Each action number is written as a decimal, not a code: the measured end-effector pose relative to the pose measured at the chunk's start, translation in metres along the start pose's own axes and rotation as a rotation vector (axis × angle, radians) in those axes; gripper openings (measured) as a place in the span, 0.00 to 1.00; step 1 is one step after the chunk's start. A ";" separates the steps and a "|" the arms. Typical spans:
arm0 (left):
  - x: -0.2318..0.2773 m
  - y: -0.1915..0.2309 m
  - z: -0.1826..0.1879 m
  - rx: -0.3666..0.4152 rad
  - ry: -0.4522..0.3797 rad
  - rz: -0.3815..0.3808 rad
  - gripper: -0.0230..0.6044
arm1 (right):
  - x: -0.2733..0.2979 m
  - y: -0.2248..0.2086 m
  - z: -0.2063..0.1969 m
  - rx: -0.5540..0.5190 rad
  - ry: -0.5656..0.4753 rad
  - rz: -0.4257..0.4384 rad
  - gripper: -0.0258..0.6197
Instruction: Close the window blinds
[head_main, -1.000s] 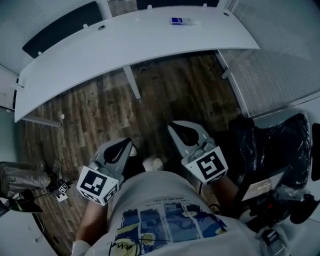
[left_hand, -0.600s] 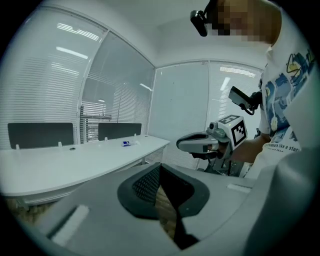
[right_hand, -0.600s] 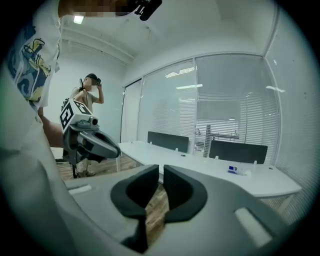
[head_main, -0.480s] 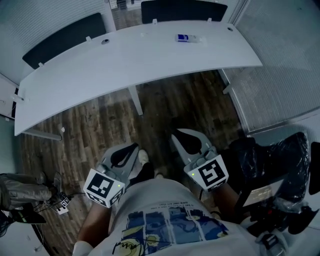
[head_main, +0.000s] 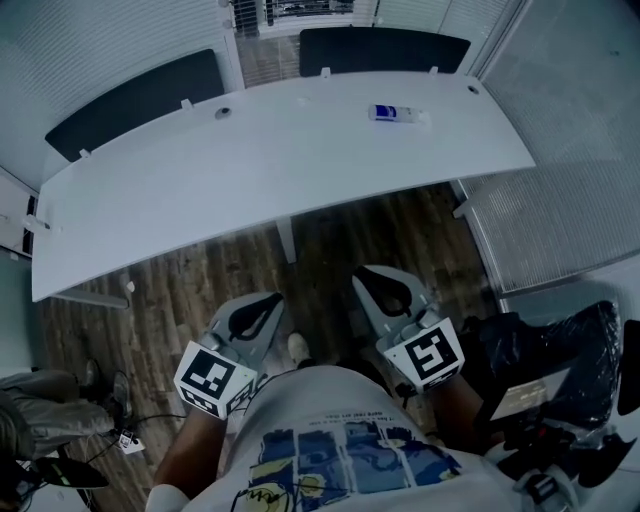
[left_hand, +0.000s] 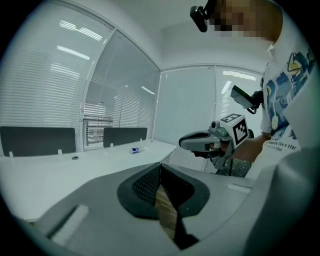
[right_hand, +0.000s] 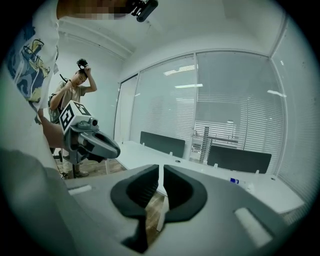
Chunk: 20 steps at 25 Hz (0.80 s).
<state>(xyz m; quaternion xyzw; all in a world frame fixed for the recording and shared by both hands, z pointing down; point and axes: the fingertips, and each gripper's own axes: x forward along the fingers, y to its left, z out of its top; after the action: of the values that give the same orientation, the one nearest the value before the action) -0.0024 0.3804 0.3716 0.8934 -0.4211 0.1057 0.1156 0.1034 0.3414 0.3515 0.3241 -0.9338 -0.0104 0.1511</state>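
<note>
Left tool (head_main: 277, 298) has its jaws together and empty over the wood floor (head_main: 190, 290), short of the white counter (head_main: 250, 170); we note the window blinds (head_main: 290, 10) beyond the counter's far edge, and the right tool (head_main: 360, 272), just beside, is likewise closed on nothing.

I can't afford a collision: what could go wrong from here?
The white desk and its dark panels stand between you and the blinds; reaching over may strike them. The small blue-and-white item on the desk could get knocked. The left gripper and right gripper are shut; open the fingers before grabbing.
</note>
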 end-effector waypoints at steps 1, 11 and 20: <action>0.002 0.006 0.000 -0.015 -0.002 -0.009 0.05 | 0.007 -0.001 0.001 0.000 0.003 0.000 0.07; 0.027 0.063 0.001 -0.025 0.012 0.030 0.08 | 0.065 -0.024 0.012 -0.002 0.019 0.032 0.07; 0.098 0.122 0.041 -0.019 -0.001 0.131 0.08 | 0.134 -0.106 0.021 -0.019 0.006 0.127 0.07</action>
<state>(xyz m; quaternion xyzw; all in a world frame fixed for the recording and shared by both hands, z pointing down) -0.0324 0.2209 0.3750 0.8629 -0.4796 0.1083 0.1167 0.0612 0.1744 0.3565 0.2627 -0.9519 -0.0088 0.1575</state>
